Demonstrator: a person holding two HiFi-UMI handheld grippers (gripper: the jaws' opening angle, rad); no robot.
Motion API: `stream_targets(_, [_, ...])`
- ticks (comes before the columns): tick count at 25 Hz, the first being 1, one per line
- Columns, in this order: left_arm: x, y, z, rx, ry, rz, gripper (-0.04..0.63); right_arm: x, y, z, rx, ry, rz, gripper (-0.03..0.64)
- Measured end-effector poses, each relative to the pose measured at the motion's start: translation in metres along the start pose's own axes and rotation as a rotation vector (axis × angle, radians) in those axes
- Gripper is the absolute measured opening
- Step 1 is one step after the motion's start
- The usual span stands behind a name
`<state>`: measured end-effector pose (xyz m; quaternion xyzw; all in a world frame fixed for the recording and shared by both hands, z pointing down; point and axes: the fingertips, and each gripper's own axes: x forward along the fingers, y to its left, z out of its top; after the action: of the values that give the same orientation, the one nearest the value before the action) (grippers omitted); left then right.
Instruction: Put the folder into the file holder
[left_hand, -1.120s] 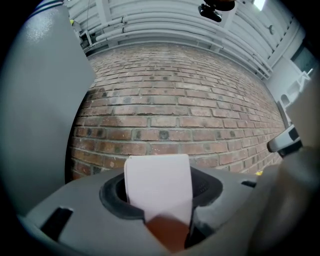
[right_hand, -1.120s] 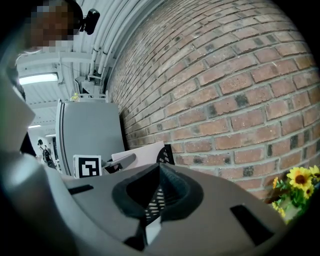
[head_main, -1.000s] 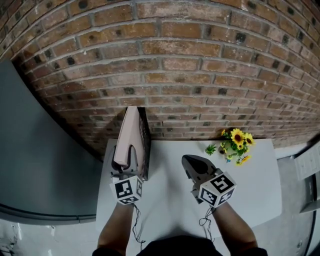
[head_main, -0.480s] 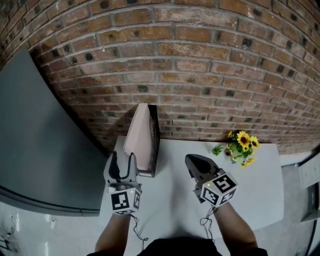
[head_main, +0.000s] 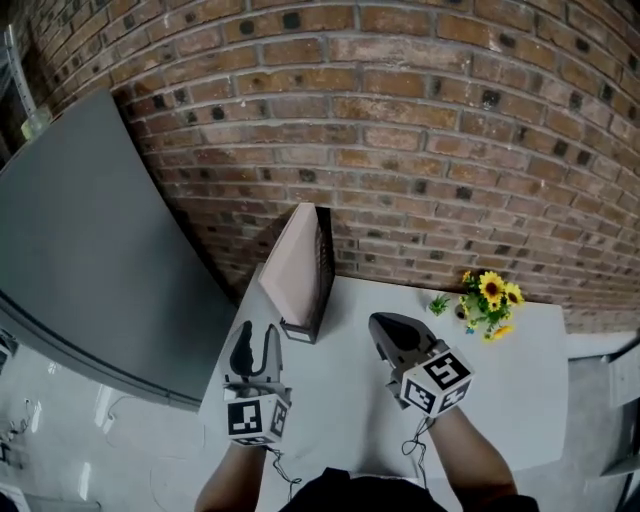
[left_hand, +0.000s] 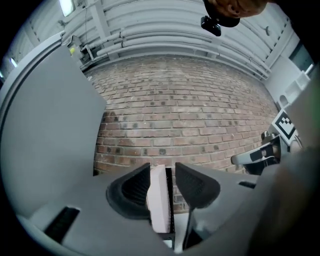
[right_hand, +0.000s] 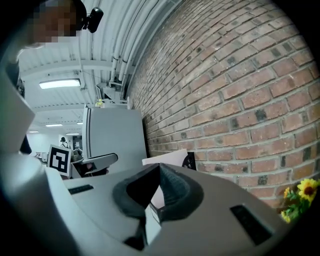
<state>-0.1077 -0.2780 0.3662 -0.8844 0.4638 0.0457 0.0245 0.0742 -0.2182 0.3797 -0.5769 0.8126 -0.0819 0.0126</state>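
1. The pink folder (head_main: 298, 270) is standing in the black mesh file holder (head_main: 324, 262). The holder sits at the back-left corner of the white tabletop (head_main: 340, 395), by the brick wall (head_main: 420, 150).
2. A tall grey panel (head_main: 90, 260) runs close along the tabletop's left edge, so it's tight on that side. There's plenty of bare tabletop between the holder and the little bunch of sunflowers (head_main: 488, 298) at the back right.
3. The left gripper (head_main: 256, 345) is in front of the holder and clear of it. Its jaws are apart, have just been closing, and are empty. The folder only lines up in the gap from farther back.
4. The right gripper (head_main: 388, 330) hovers mid-tabletop, jaws pressed together with nothing in them.
5. Hard to make out: how deep the folder sits. The near tabletop edge is cut off behind the person's arms.
6. Count: one folder, one holder, one flower bunch, two grippers.
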Motion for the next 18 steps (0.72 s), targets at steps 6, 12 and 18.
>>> stream_targets(6, [-0.048,-0.046,0.010,-0.013,0.056,0.035,0.012,-0.046,0.012,0.009,-0.020,-0.014,0.072,0.003])
stream_targets(12, [-0.102,-0.099,0.012,-0.018,0.112,0.077,0.007,-0.100,0.022,0.008,-0.026,-0.015,0.143,0.003])
stream_targets(18, [-0.154,-0.145,0.002,-0.021,0.147,0.130,0.006,-0.142,0.031,-0.016,-0.010,0.011,0.224,0.003])
